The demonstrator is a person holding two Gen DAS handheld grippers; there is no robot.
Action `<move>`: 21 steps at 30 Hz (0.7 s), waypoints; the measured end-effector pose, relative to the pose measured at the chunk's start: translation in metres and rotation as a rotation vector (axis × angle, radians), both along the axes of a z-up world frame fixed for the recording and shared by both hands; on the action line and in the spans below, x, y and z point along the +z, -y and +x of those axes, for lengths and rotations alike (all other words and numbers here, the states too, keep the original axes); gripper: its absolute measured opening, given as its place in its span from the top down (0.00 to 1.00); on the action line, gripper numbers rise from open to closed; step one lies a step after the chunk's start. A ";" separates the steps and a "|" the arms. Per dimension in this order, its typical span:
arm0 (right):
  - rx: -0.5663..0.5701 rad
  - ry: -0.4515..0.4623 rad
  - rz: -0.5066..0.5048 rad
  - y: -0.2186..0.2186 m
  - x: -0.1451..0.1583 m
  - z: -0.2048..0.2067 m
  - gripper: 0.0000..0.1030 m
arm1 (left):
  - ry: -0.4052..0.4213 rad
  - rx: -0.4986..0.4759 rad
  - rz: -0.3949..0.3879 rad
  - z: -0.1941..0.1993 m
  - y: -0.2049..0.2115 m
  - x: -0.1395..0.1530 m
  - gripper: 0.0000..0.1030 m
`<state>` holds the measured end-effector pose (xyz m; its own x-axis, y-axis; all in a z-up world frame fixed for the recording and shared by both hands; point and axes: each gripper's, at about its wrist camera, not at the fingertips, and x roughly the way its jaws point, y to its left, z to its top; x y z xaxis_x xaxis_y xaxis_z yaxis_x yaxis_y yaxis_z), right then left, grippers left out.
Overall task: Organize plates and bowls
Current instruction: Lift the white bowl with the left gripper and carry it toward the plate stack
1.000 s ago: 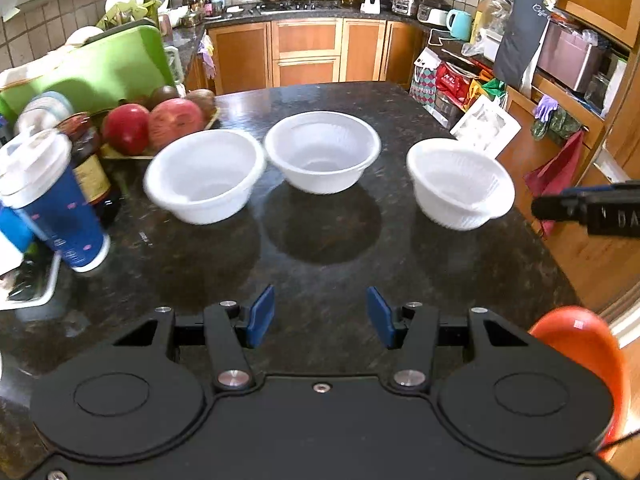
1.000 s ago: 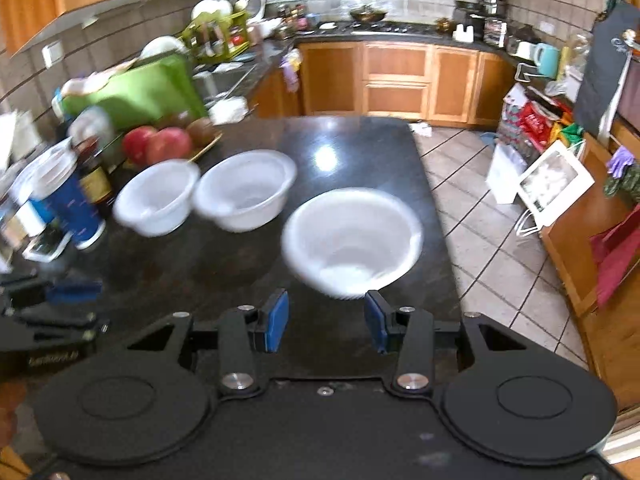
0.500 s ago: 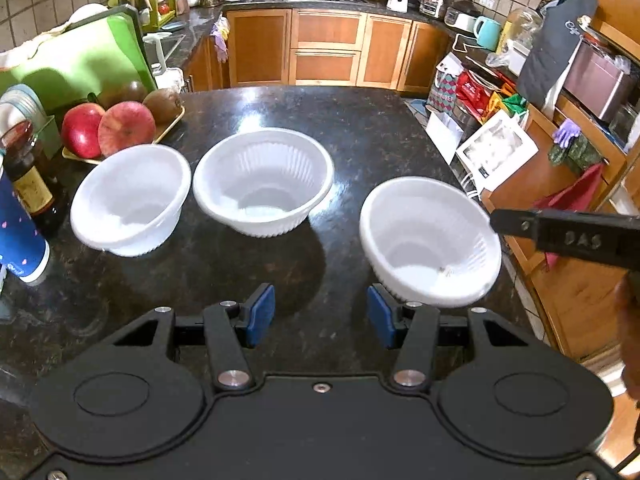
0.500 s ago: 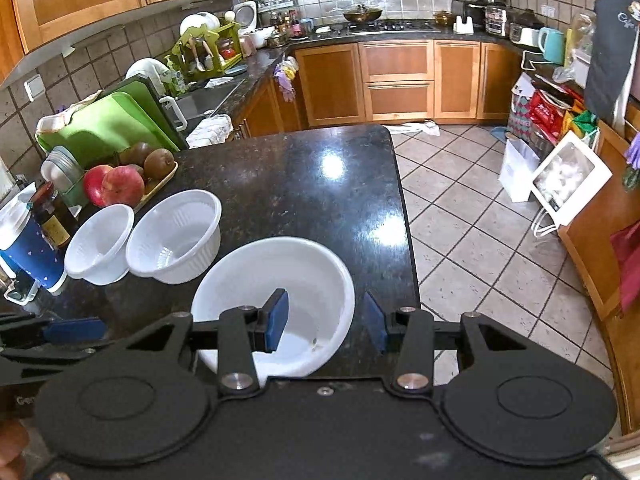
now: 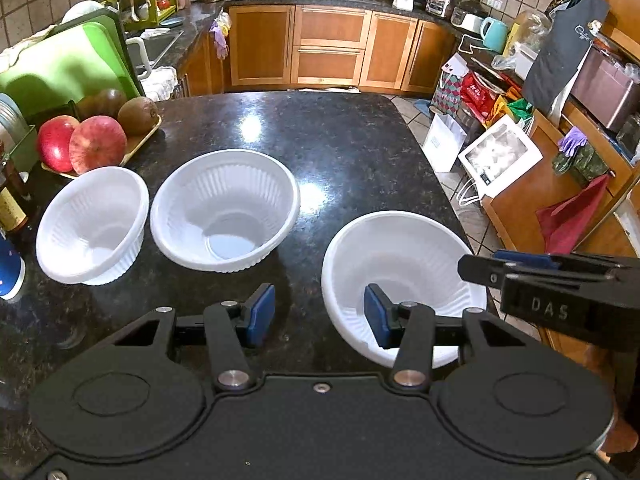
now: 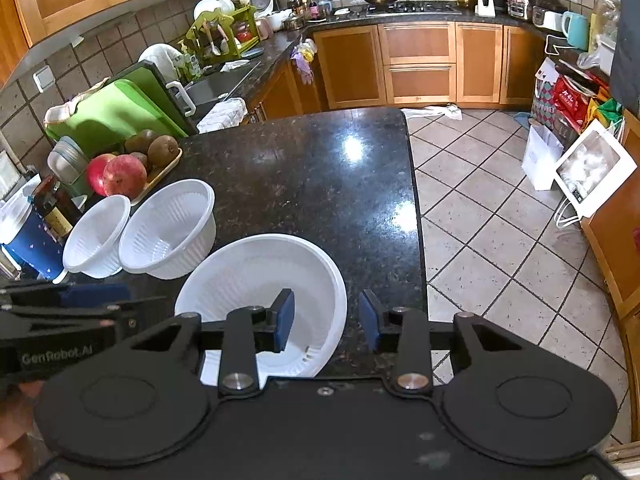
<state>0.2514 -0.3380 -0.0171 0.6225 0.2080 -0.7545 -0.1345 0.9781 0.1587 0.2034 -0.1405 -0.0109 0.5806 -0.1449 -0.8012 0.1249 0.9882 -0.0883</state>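
Note:
Three white ribbed bowls stand on the dark granite counter (image 5: 340,140): a left bowl (image 5: 92,224), a middle bowl (image 5: 224,208) and a right bowl (image 5: 400,264) near the counter's right edge. My left gripper (image 5: 317,316) straddles the right bowl's left rim, one pad inside and one outside. Its jaws are closing and neither pad touches the rim. My right gripper (image 6: 327,320) straddles the far rim of that same bowl (image 6: 260,276); its jaws are also closing, with a gap still at the rim. Each gripper shows side-on in the other's view: right gripper (image 5: 480,270), left gripper (image 6: 120,300).
A tray of apples and kiwis (image 5: 96,140) sits behind the left bowl. A blue cup (image 5: 8,272) and a dark bottle (image 5: 10,200) stand at the far left, with a green cutting board (image 5: 68,68) behind. The counter drops to tiled floor (image 6: 500,220) on the right.
Both grippers have come in on the right bowl, which now sits close under them with its rim between each pair of pads. The right gripper's pads stand slightly closer together.

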 end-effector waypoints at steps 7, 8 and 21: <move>0.008 -0.017 -0.001 -0.001 -0.005 0.006 0.68 | -0.018 -0.021 0.020 0.012 0.014 -0.005 0.52; 0.011 -0.021 -0.001 -0.001 -0.007 0.007 0.70 | -0.017 -0.023 0.024 0.013 0.016 -0.007 0.57; 0.008 -0.033 -0.022 -0.003 -0.013 0.009 0.84 | -0.051 -0.038 0.029 0.021 0.019 -0.017 0.80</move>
<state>0.2607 -0.3352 -0.0297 0.5955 0.1958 -0.7791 -0.1377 0.9804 0.1412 0.2247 -0.1592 -0.0274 0.5338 -0.1425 -0.8335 0.1580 0.9851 -0.0672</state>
